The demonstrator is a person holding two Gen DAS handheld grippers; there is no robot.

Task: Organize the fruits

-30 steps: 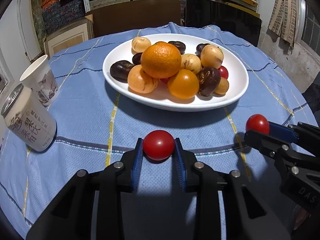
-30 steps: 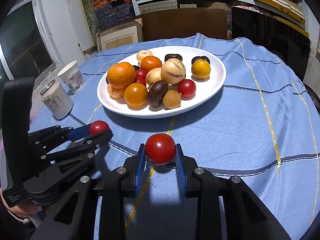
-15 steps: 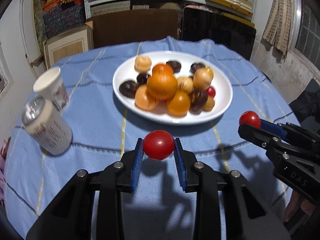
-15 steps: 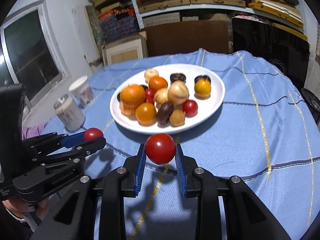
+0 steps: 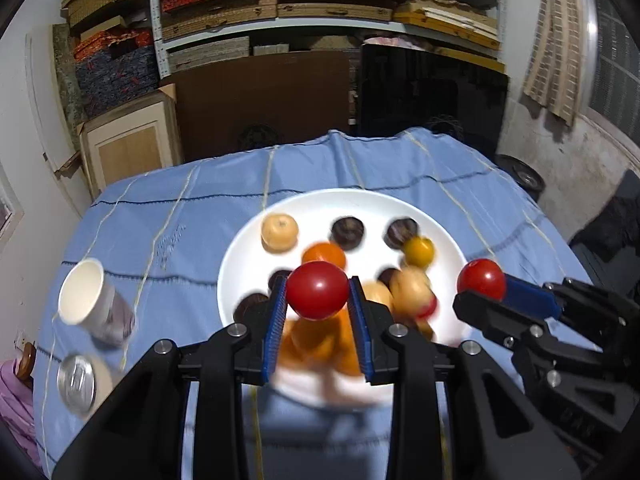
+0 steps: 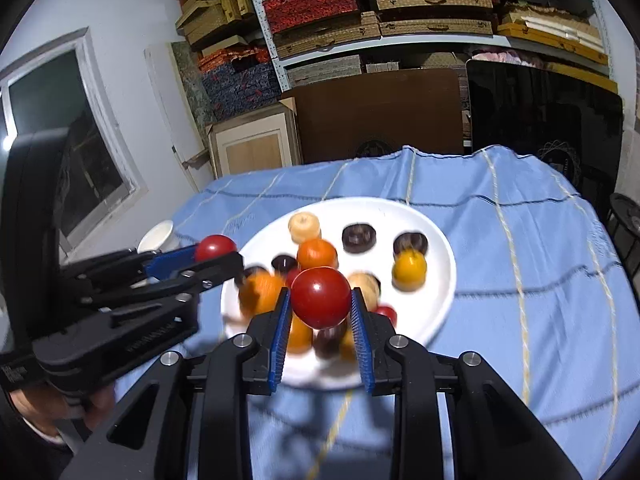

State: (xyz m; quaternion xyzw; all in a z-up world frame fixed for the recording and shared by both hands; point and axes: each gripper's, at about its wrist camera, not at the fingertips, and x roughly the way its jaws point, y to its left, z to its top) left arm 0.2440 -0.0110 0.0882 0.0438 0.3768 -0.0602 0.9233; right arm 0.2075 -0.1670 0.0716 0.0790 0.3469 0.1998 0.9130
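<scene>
My left gripper (image 5: pixel 318 300) is shut on a red cherry tomato (image 5: pixel 317 289), held high above the near part of the white plate (image 5: pixel 444 236). My right gripper (image 6: pixel 321 304) is shut on a second red cherry tomato (image 6: pixel 321 297), also above the plate (image 6: pixel 440 248). Each gripper shows in the other's view: the right gripper (image 5: pixel 480 286) to the right, the left gripper (image 6: pixel 214 250) to the left. The plate holds several fruits: oranges, tan, dark brown and yellow ones, partly blurred and partly hidden behind the fingers.
The plate sits on a round table with a blue cloth (image 5: pixel 168 216). A paper cup (image 5: pixel 90 300) and a drink can (image 5: pixel 80 382) stand at the table's left edge. Shelves, boxes and a dark panel stand behind the table.
Both grippers have risen and moved forward over the plate, each still holding its tomato. The plate now lies below the fingers instead of ahead of them.
</scene>
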